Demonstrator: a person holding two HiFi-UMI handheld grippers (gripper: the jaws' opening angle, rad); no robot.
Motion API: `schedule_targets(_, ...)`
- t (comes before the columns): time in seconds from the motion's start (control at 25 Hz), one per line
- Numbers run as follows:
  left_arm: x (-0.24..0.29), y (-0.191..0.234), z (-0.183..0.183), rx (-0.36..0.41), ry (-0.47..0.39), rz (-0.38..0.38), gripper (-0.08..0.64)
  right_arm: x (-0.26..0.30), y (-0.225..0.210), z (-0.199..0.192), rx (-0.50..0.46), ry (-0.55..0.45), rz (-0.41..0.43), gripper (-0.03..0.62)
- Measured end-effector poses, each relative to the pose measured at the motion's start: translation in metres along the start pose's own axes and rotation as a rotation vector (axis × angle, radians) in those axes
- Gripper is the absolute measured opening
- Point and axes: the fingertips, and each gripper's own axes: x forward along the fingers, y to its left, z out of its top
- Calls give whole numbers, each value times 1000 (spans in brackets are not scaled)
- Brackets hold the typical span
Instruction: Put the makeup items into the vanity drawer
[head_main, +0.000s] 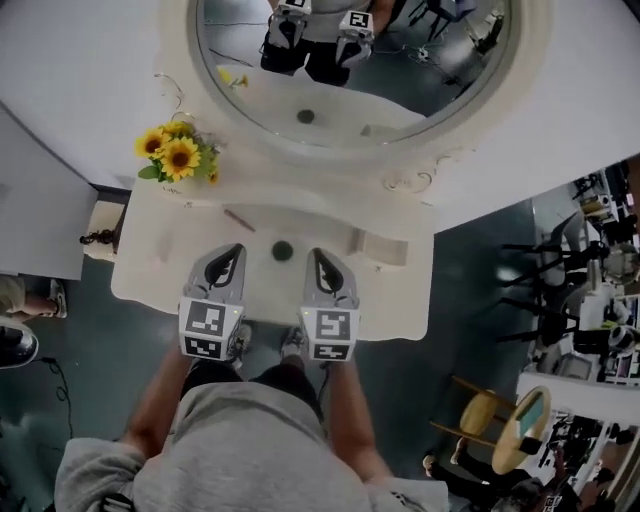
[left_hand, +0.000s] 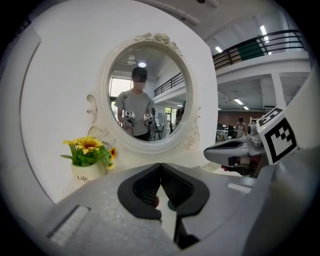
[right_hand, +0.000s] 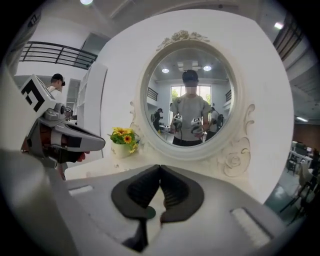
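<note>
On the white vanity top (head_main: 150, 270) lie a small dark green round item (head_main: 283, 250), a thin pinkish pencil (head_main: 238, 220) and a white boxy item (head_main: 385, 247). My left gripper (head_main: 237, 249) hovers over the front of the top, just left of the round item, jaws shut and empty (left_hand: 160, 166). My right gripper (head_main: 314, 254) sits just right of the item, also shut with nothing in it (right_hand: 160, 167). The round item (left_hand: 171, 204) peeks through below the left jaws. No drawer front shows; the grippers and the person's body cover the table's front edge.
A pot of sunflowers (head_main: 178, 155) stands at the back left of the top. The big oval mirror (head_main: 350, 70) rises behind and reflects the person with both grippers. Wooden stools (head_main: 490, 415) and cluttered tables (head_main: 600, 330) stand to the right on the floor.
</note>
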Motion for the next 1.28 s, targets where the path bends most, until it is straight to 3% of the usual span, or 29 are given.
schedule_targets(0.16,8,7,-20,-51,52,92,11,26,6,-24,-41,63,113,5)
schedule_targets(0.44,26,8,-66,-115,123,171,11,60,17,-75,-72,153,251,5)
schedule_targets(0.92,39,9,-128,-192,218,246,11,87,30,-144,-109,274,368,5)
schedule_targets(0.96,39,8,-131,-196,224,248,11,88,32,-147,-108,283,380,32)
schedule_targets(1.0,39,6,-133,-200,229,249,11,89,34,-151,-108,292,395,113)
schedule_targets(1.12,40,4,-137,-209,240,250,11,92,38,-162,-119,320,423,217)
schedule_targets(1.28,40,2,-141,-217,250,250,11,97,39,-170,-133,344,422,221)
